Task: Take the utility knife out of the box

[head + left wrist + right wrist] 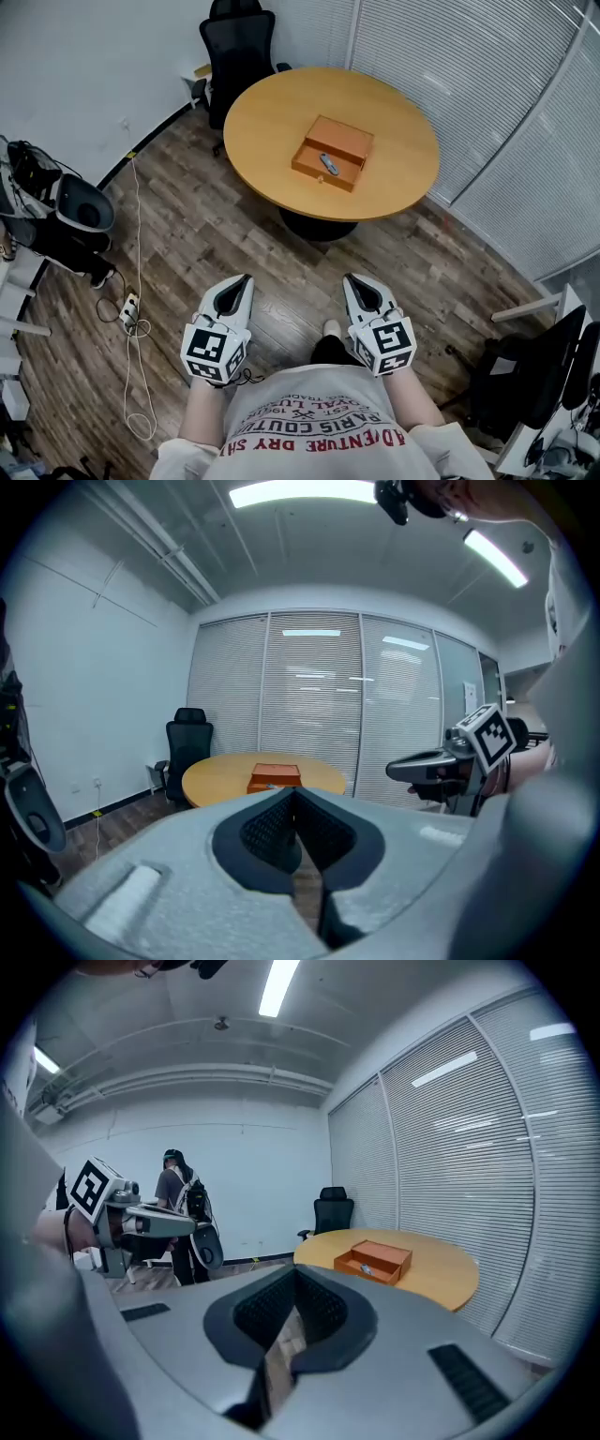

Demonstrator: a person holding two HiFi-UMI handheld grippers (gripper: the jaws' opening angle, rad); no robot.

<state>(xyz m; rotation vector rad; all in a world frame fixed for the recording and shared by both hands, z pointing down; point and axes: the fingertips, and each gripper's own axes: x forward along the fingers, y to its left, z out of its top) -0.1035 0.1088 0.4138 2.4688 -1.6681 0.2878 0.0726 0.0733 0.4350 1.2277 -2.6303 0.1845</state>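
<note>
An open orange box (330, 152) sits in the middle of a round wooden table (403, 178) some way ahead of me. The grey utility knife (329, 164) lies in its front tray. The box (275, 775) also shows small in the left gripper view. In the right gripper view the box (377, 1260) shows with the knife (366, 1268) inside. My left gripper (246, 279) and right gripper (350, 278) are held side by side over the floor, well short of the table. Both point toward the table. Each has its jaws together with nothing between them, as the left gripper (295, 795) and right gripper (298, 1275) show.
A black office chair (239, 47) stands behind the table. Window blinds (487, 84) run along the right. A cable and power strip (131, 309) lie on the wooden floor at left, near dark equipment (70, 211). Another chair (548, 370) stands at right. A person (178, 1206) stands by the far wall.
</note>
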